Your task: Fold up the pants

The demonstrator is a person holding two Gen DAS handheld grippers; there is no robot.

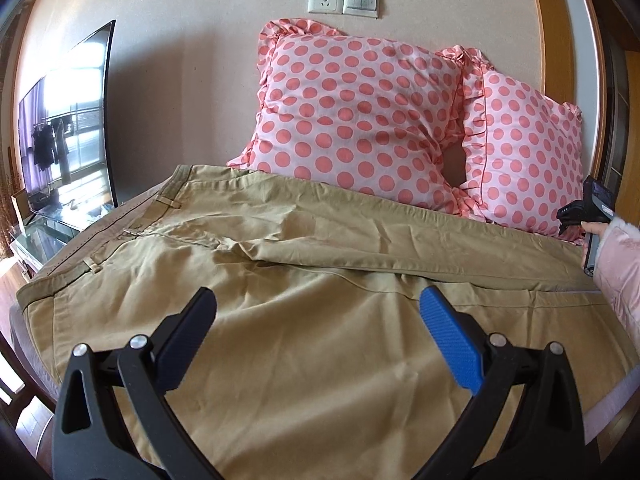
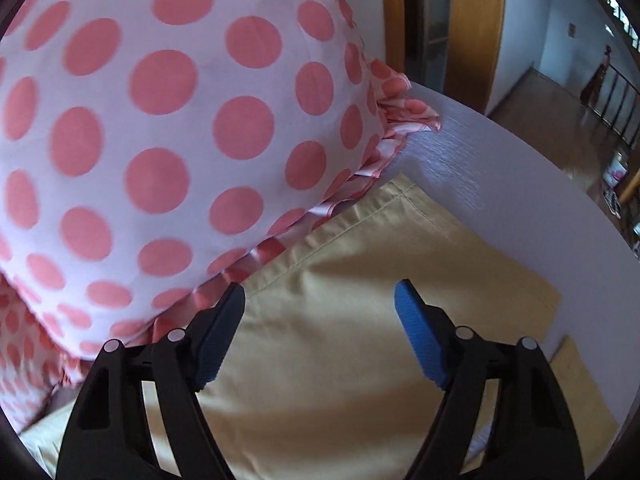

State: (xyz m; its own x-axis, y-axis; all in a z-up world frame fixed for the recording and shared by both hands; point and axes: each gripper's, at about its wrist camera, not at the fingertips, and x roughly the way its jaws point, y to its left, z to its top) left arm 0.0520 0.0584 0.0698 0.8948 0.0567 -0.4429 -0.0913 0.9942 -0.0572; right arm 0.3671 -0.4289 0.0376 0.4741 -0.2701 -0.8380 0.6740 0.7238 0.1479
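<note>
We find the khaki pants (image 1: 304, 280) spread flat across the bed, waistband (image 1: 100, 240) toward the left edge near the television (image 1: 68, 136), legs running right past the two polka-dot pillows (image 1: 352, 112). The left gripper (image 1: 318, 312) hovers above the seat of the garment with its tongs apart and nothing between them. The right gripper (image 2: 320, 304) hangs over the far leg's hem (image 2: 420, 208) — tongs likewise apart, empty — with the frilled pillow edge (image 2: 360, 176) lying on that leg's far side.

Our judgement: the step in hand is the first grasp, before any fold is made. To do it well, the right gripper should close on the hem corner only, clear of the pillow frill, which sits close enough to be pinched along with the cloth. The left should take the waistband at the matching edge, so both ends lift together and the fold line stays straight. Creases near the crotch (image 1: 256, 240) may want smoothing first.
</note>
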